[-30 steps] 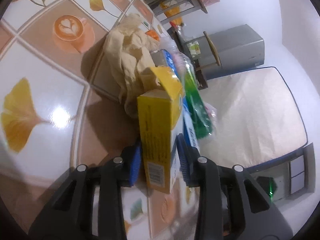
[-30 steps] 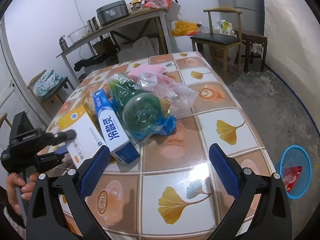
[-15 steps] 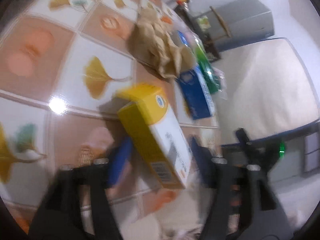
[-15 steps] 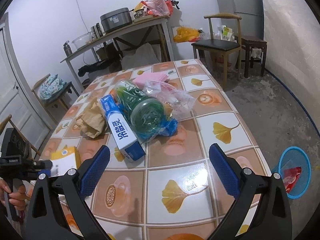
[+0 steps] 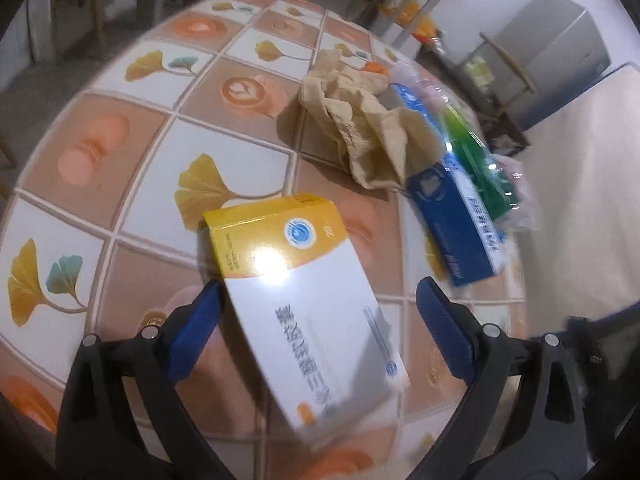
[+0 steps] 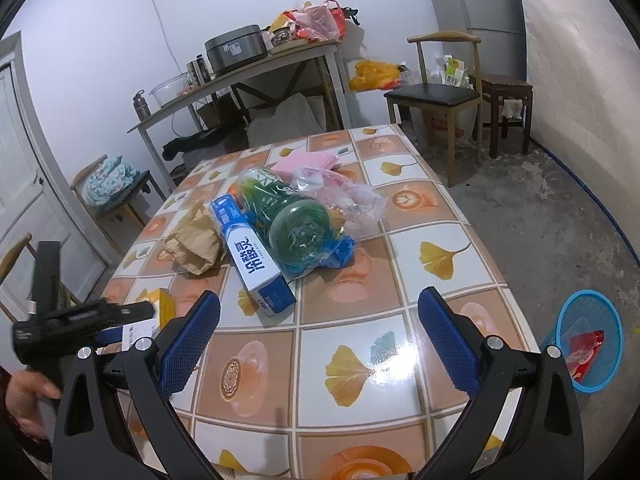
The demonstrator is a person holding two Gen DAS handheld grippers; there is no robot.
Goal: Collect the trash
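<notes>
The left gripper (image 5: pixel 318 336) has just been opening its jaws and they now stand wide. The yellow box (image 5: pixel 304 300) lies between them, its edge against the left pad and clear of the right, so nothing is gripped. The right gripper (image 6: pixel 318 340) is also spread wide and empty over the table's near edge.

On the table (image 6: pixel 440 248), going left to right: the box sits at the near left corner, away from the rest. Toward the middle lies a crumpled paper bag (image 6: pixel 196 240), then touching it a blue carton (image 6: pixel 252 256), then a green bottle (image 6: pixel 288 220) wrapped in clear plastic. Down on the floor to the right of the table stands a blue basket (image 6: pixel 592 340) with a red wrapper in it.

My guess is the box has just been let go at this corner, with the pile untouched and the basket the likely destination. The next move calls for a fresh hold on one item, with the jaws set squarely across its narrow sides.

The left wrist view shows the box's face and its place between the pads. The right wrist view alone shows the basket, the whole pile from the front, and the person's hand (image 6: pixel 24 396) on the left gripper's handle.
</notes>
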